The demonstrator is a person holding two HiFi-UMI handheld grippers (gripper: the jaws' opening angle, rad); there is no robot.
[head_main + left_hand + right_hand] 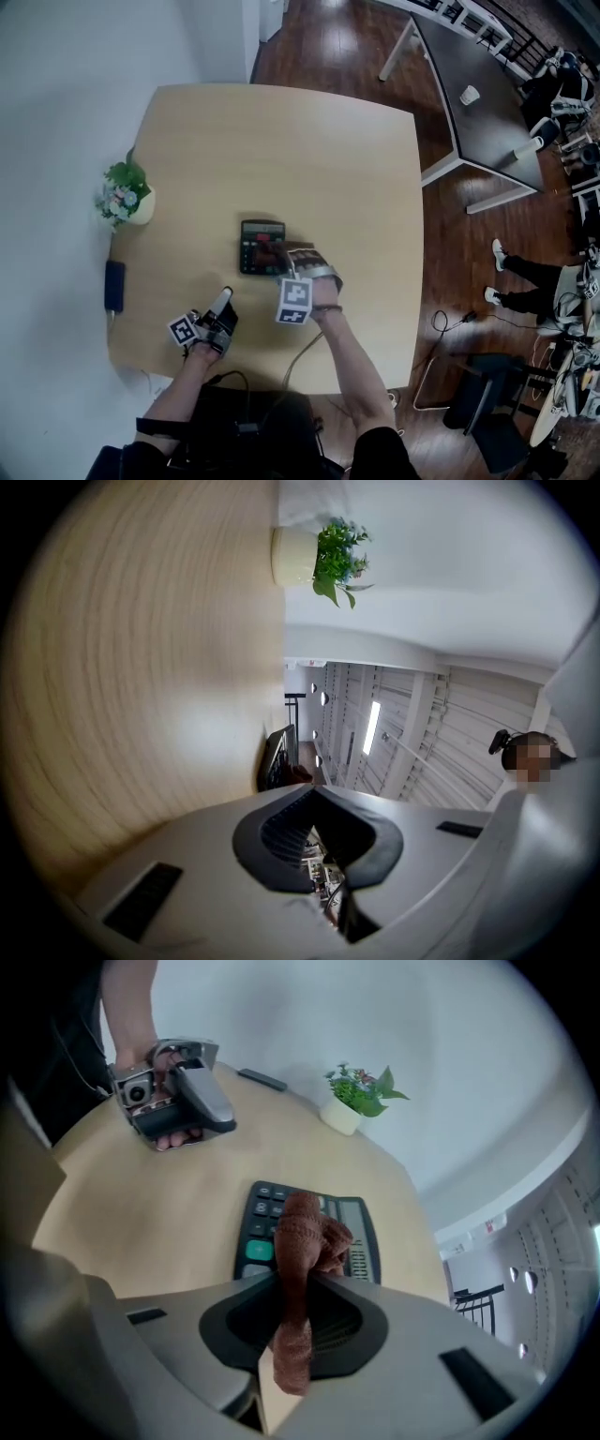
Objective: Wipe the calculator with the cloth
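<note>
Light-grey left gripper (224, 296), matching right gripper (285, 259), black ribbed pads (239, 1321), black-and-white marker cubes (293, 301), black cable (231, 375), dark short sleeves (377, 454).

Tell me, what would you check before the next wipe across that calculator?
1. Cloth gripped in the right gripper's jaws: ok.
2. Cloth over the calculator keys: ok.
3. Cloth actually touching the keys: cannot tell.
4. Calculator lying flat on the table: ok.
5. Left gripper away from the calculator, jaws shut and empty: ok.
6. Something steadying the calculator: not ok, nothing holds it.
</note>
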